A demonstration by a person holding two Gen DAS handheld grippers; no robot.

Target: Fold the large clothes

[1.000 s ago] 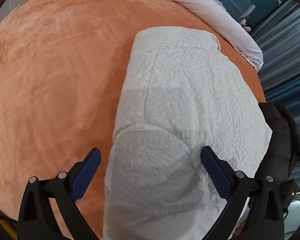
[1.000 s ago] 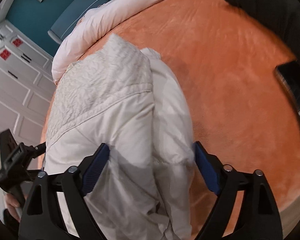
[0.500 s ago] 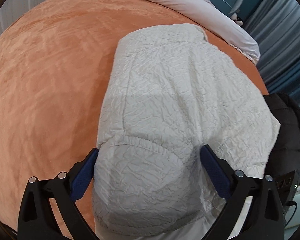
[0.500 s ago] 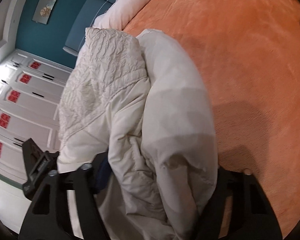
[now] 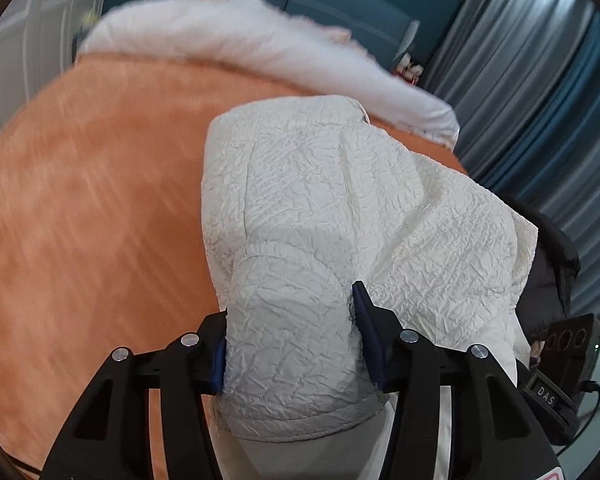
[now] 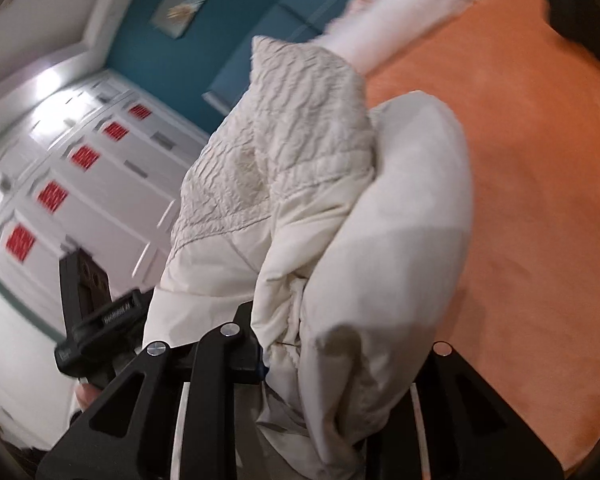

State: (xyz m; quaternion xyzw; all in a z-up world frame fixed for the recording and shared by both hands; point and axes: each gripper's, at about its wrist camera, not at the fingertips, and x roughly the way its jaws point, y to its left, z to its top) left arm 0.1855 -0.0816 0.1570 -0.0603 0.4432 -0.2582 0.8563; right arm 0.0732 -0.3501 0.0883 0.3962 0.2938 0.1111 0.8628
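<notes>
The white jacket (image 5: 340, 216), puffy, soft and light but bulky, fills lower centre of both views above the orange bed (image 5: 80, 208); seams or hem offer the surest hold. Left gripper (image 5: 290, 344) and right gripper (image 6: 340, 356) each have jaws clamped on bunched fabric. Room: teal wall (image 6: 172, 40), white cabinets (image 6: 80, 168), grey curtains (image 5: 540, 80).

The right gripper (image 6: 328, 356) has its right finger fully hidden behind the white jacket (image 6: 312, 208). The jacket's lower part is cut by the bottom edge. The wardrobe doors (image 6: 80, 168) at left and the orange blanket (image 5: 80, 200) are blurred.
</notes>
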